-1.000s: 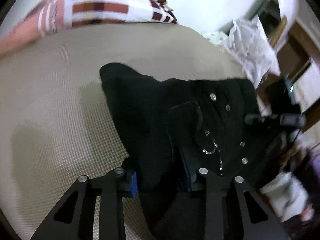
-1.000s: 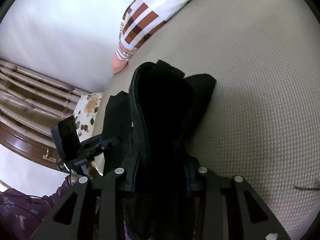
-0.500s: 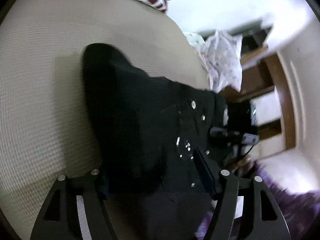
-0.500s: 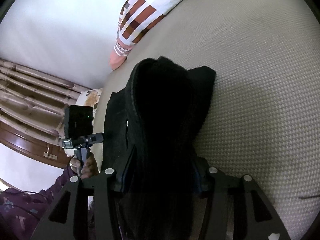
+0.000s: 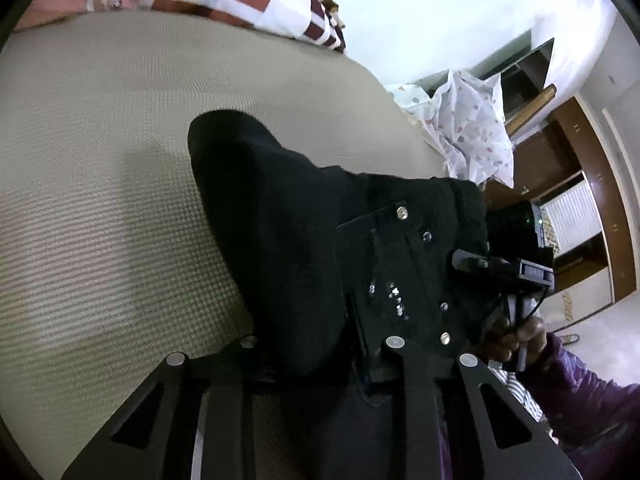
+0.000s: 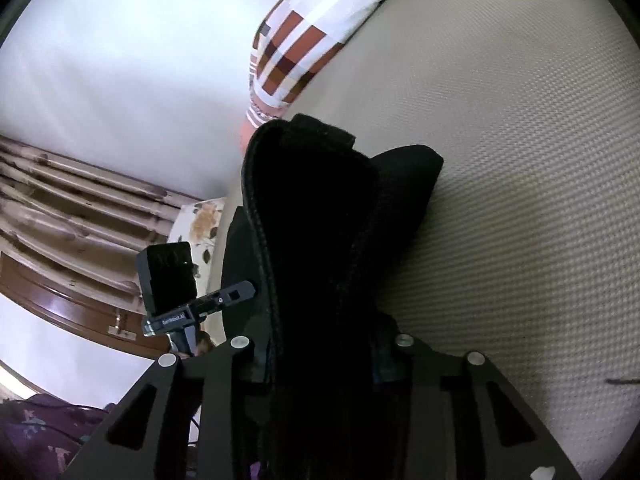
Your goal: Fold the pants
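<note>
Black pants [image 5: 280, 220] with silver studs and rivets lie bunched on the beige mattress [image 5: 100, 200]. At the bottom of the left wrist view, my left gripper [image 5: 320, 344] has its jaws closing on the studded waist part, and dark cloth fills the gap between the fingers. In the right wrist view the pants [image 6: 328, 208] rise as a thick folded ridge. My right gripper [image 6: 322, 342] is closing too, its blue pads pressing the fold from both sides. The cloth hides both grippers' fingertips.
A plaid brown-and-white pillow [image 5: 224, 4] lies at the far edge of the mattress. White patterned cloth [image 5: 472, 132] and a wooden wardrobe [image 5: 580, 200] stand to the right. A purple sleeve [image 5: 580, 392] and a hand on the other gripper's handle [image 5: 520, 320] are close by. A wooden headboard [image 6: 60, 208] is at the left.
The left gripper spread wide half a second ago and has narrowed again onto the waist cloth, and its view has swung. The right gripper widened slightly, then narrowed on the same fold.
</note>
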